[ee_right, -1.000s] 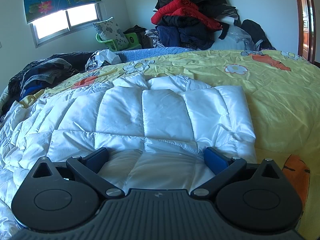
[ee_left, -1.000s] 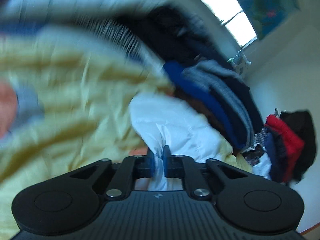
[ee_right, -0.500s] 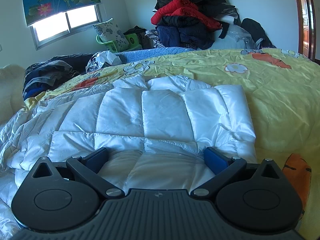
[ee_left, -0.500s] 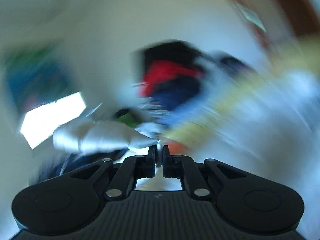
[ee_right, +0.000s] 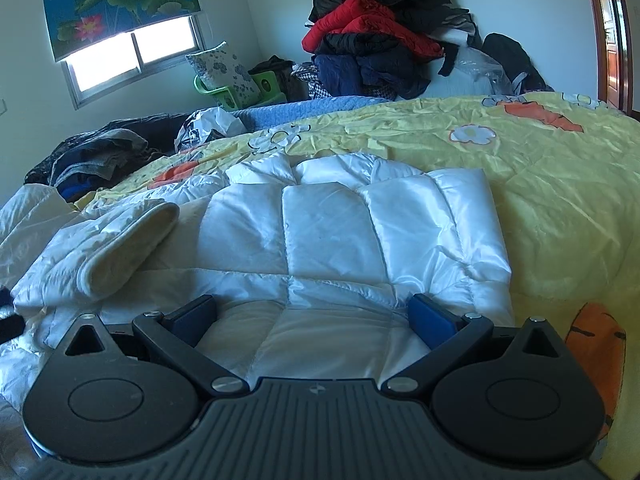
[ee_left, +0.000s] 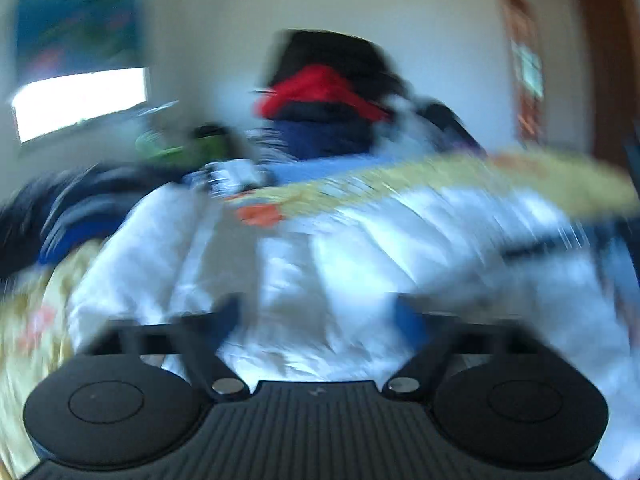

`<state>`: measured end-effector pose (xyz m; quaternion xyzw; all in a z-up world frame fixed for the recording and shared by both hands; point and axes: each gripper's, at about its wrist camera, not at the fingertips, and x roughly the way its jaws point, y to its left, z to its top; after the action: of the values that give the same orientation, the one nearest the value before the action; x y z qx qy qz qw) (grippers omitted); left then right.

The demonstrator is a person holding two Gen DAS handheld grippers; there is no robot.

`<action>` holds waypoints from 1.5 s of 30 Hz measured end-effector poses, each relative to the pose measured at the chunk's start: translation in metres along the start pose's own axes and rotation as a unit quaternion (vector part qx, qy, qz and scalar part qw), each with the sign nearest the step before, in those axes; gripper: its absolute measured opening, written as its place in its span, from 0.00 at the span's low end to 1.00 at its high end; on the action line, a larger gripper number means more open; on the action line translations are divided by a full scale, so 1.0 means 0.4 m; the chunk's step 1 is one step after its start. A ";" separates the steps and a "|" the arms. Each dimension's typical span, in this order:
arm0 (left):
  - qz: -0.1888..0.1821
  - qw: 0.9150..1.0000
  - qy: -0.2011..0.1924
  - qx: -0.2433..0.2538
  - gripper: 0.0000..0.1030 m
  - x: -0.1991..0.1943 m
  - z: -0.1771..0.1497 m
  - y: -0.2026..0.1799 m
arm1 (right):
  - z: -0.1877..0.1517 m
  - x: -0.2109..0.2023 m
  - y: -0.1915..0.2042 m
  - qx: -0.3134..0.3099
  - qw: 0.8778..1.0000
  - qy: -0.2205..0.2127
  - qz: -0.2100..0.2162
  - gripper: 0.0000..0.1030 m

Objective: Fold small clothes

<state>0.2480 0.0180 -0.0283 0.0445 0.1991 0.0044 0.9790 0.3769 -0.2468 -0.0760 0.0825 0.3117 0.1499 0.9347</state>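
Showing no readable writing, the blurred left gripper (ee_left: 316, 316) is opening over the white jacket (ee_right: 340, 232), gripping nothing; the right gripper (ee_right: 314, 320) gapes wide, empty.

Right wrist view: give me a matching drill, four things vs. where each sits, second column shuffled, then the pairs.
Things:
1. white puffer jacket
2. folded-in sleeve
3. red coat
4. green basket

Places:
A. in the clothes pile against the far wall
B. under the window, holding a floral pillow
C. spread on the yellow bedspread, right ahead of the jaws
D. lying across the jacket's left side

Pairs: 1-C, 2-D, 3-A, 4-B
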 end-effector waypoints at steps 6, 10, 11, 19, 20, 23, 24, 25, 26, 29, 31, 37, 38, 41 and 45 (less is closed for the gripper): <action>0.051 0.998 0.037 -0.014 0.91 0.042 -0.061 -0.007 | 0.004 0.002 0.008 -0.011 1.000 0.009 -0.005 0.98; 0.048 0.996 0.065 -0.033 0.91 0.050 -0.067 0.009 | 0.042 -0.026 0.022 0.003 0.999 0.030 -0.020 0.99; 0.046 0.996 0.069 -0.038 0.91 0.052 -0.069 0.014 | 0.054 -0.050 0.025 0.034 0.999 0.016 -0.010 1.00; 0.028 0.993 0.090 -0.071 0.91 0.094 -0.070 0.044 | 0.103 -0.068 0.102 0.157 0.973 0.070 0.152 1.00; 0.028 0.993 0.090 -0.072 0.91 0.086 -0.072 0.044 | 0.098 -0.055 0.105 0.165 0.972 0.081 0.149 1.00; 0.028 0.993 0.090 -0.072 0.91 0.081 -0.075 0.041 | 0.081 -0.024 0.095 0.195 0.966 0.099 0.136 0.99; 0.028 0.993 0.090 -0.072 0.91 0.081 -0.075 0.041 | 0.073 -0.019 0.086 0.209 0.963 0.100 0.137 0.98; 0.028 0.993 0.089 -0.072 0.91 0.079 -0.075 0.043 | 0.066 -0.015 0.073 0.228 0.958 0.101 0.143 0.98; 0.028 0.993 0.089 -0.073 0.91 0.072 -0.078 0.044 | 0.061 -0.010 0.061 0.251 0.950 0.104 0.152 0.99; 0.028 0.993 0.088 -0.076 0.91 0.073 -0.077 0.048 | 0.050 -0.010 0.043 0.291 0.935 0.106 0.174 0.99; 0.027 0.993 0.087 -0.077 0.91 0.074 -0.077 0.052 | 0.046 -0.009 0.045 0.295 0.932 0.113 0.175 0.99; 0.027 0.993 0.086 -0.080 0.91 0.073 -0.076 0.057 | 0.052 -0.002 0.075 0.293 0.929 0.111 0.197 0.98; 0.027 0.993 0.085 -0.081 0.91 0.072 -0.077 0.058 | 0.053 0.000 0.083 0.291 0.929 0.111 0.199 0.96; 0.027 0.993 0.083 -0.083 0.91 0.068 -0.079 0.058 | 0.051 0.002 0.101 0.288 0.930 0.103 0.203 0.88; 0.026 0.992 0.082 -0.087 0.91 0.065 -0.081 0.059 | 0.050 -0.010 0.113 0.278 0.933 0.112 0.200 0.83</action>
<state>0.2597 0.0450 -0.0660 -0.0365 0.2768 0.0510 0.9589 0.3756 -0.2068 -0.0466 0.3821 0.4205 0.2495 0.7842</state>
